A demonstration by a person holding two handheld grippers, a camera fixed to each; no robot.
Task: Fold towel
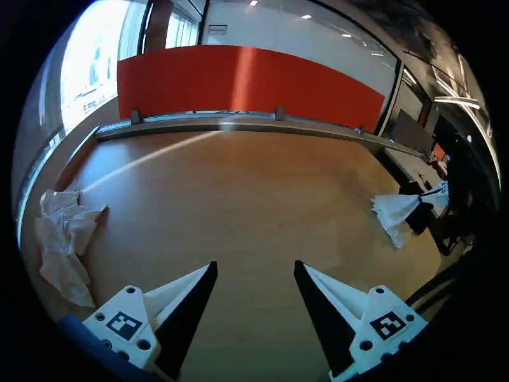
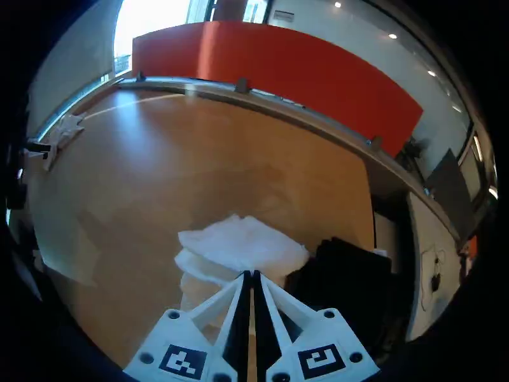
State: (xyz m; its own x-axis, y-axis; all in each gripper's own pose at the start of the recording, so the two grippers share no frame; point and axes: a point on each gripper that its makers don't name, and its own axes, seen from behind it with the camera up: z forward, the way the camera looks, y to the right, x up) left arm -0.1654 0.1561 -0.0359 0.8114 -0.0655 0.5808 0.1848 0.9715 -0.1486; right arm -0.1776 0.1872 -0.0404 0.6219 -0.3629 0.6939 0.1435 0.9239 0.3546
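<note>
Starting nearest: left gripper (image 1: 254,267), white plastic with black inner faces, spread wide apart and gripping nothing, hovering over the bare light-brown wooden tabletop (image 1: 254,191). Right gripper (image 2: 252,280) pressed together with barely a slit between the jaws, tips right at the near edge of the rumpled white fabric towel (image 2: 242,248). Looks clamped on a bunched bit of it, going by the left gripper view, with the cloth fanning out from a pinch point at that far gripper.

Key relation for the fold, probably: towel lying off to the right of the left gripper, well apart from it and widening back toward the table's middle. So right hand already on it, left hand the free one, likely needing to swing right and catch the loose end. Just a guess though.

Sitting just beside the towel on its right, a dark black lump (image 2: 343,274). Can't tell what. Off to the left of the left gripper, at the table's edge, a crumpled cream cloth heap (image 1: 63,245), untouched, maybe another towel waiting.

Farther back, a grey metal rail (image 1: 223,121) along the table's far edge, then a flat orange partition panel (image 1: 254,83).

Writing-wise: no brands anywhere. Square black-and-white coded markers (image 1: 124,325) on the fingers, nothing readable. Small wall sign (image 1: 217,28) above the panel, too tiny to make out.
</note>
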